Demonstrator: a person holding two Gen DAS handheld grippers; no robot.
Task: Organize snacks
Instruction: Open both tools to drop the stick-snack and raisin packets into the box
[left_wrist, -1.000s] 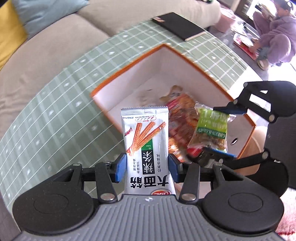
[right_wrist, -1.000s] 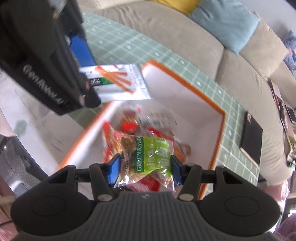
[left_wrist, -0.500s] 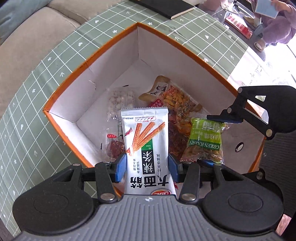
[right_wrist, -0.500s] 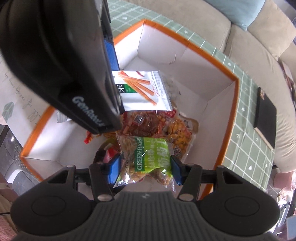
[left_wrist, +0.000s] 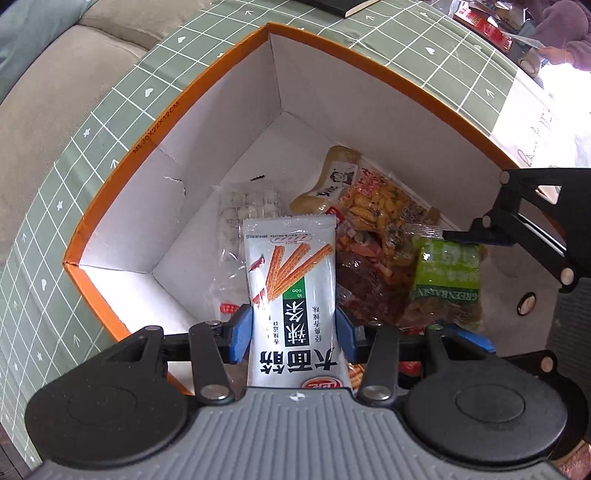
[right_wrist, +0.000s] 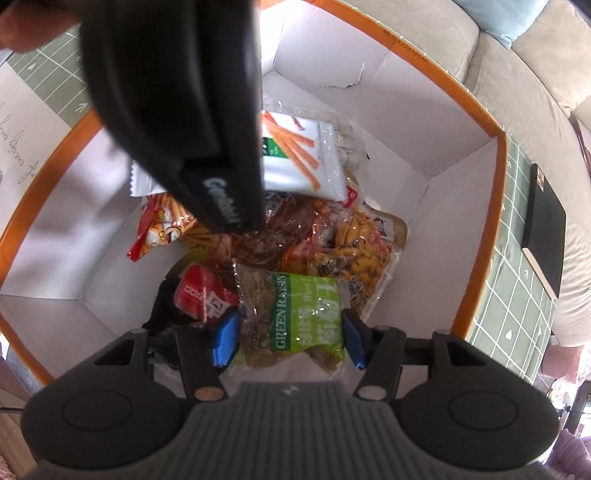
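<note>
My left gripper (left_wrist: 293, 334) is shut on a white snack pack printed with orange sticks (left_wrist: 291, 280) and holds it over the orange-rimmed white box (left_wrist: 122, 155). The pack also shows in the right wrist view (right_wrist: 306, 155). My right gripper (right_wrist: 290, 341) is shut on a green raisin bag (right_wrist: 306, 317), low inside the box (right_wrist: 480, 110); the bag also shows in the left wrist view (left_wrist: 448, 273). Several snack packs (left_wrist: 373, 221) lie on the box floor beneath both grippers.
The box stands on a green checked tablecloth (left_wrist: 66, 184). A black notebook (right_wrist: 545, 229) lies on the cloth beyond the box. A beige sofa (right_wrist: 524, 85) runs behind the table. The left gripper's black body (right_wrist: 177, 110) blocks the upper left of the right wrist view.
Both grippers have moved forward and down into the box with their packs still held. The box now fills both views.
</note>
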